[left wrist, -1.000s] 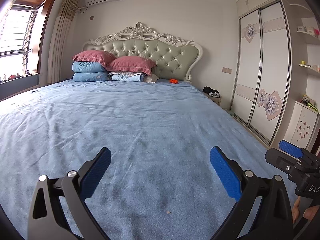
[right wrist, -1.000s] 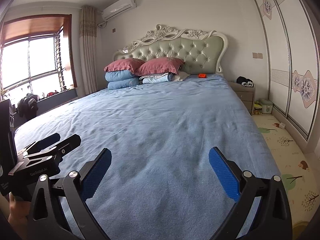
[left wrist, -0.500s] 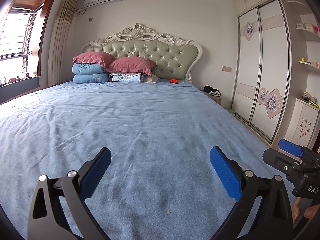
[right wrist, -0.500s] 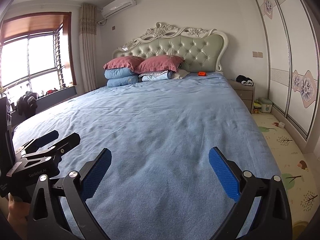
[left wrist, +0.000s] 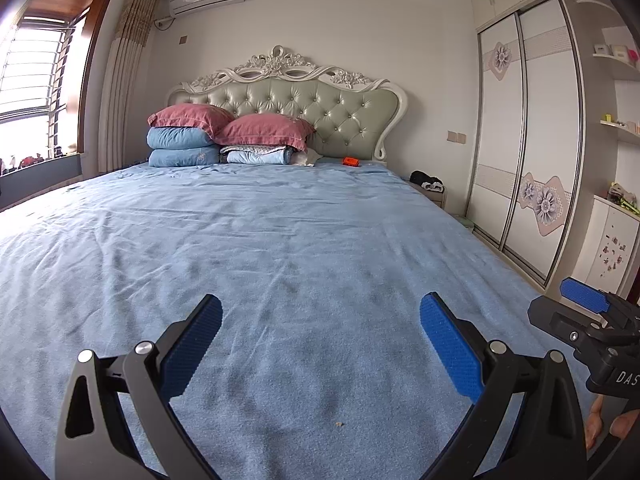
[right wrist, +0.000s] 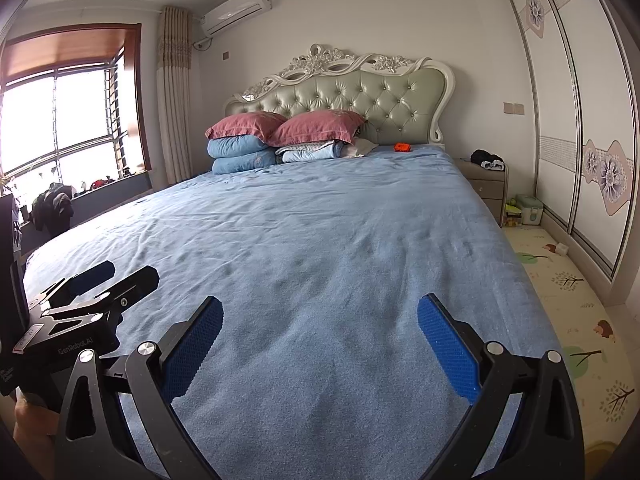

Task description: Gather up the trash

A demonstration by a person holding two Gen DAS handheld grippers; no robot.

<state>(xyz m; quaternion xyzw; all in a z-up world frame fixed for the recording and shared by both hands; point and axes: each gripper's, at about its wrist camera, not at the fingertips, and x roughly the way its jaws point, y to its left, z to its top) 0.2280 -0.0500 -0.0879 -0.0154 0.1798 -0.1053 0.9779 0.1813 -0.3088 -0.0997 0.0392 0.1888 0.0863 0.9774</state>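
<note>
Trash in sight is sparse: a tiny crumb (left wrist: 339, 424) lies on the blue bedspread (left wrist: 280, 240) just ahead of the left tongs (left wrist: 321, 334), slightly right of their centre line, too small to show an axis. An orange object (right wrist: 402, 147) sits far off by the headboard (right wrist: 360, 92). Left tongs are nearer the crumb. Both left and right tongs (right wrist: 319, 334) are spread wide, empty.

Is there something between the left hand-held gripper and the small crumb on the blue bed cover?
Nothing visible. The crumb lies on the bare blue cover, just below the open left hand-held gripper, between its two fingers. No trash container is in view.
</note>
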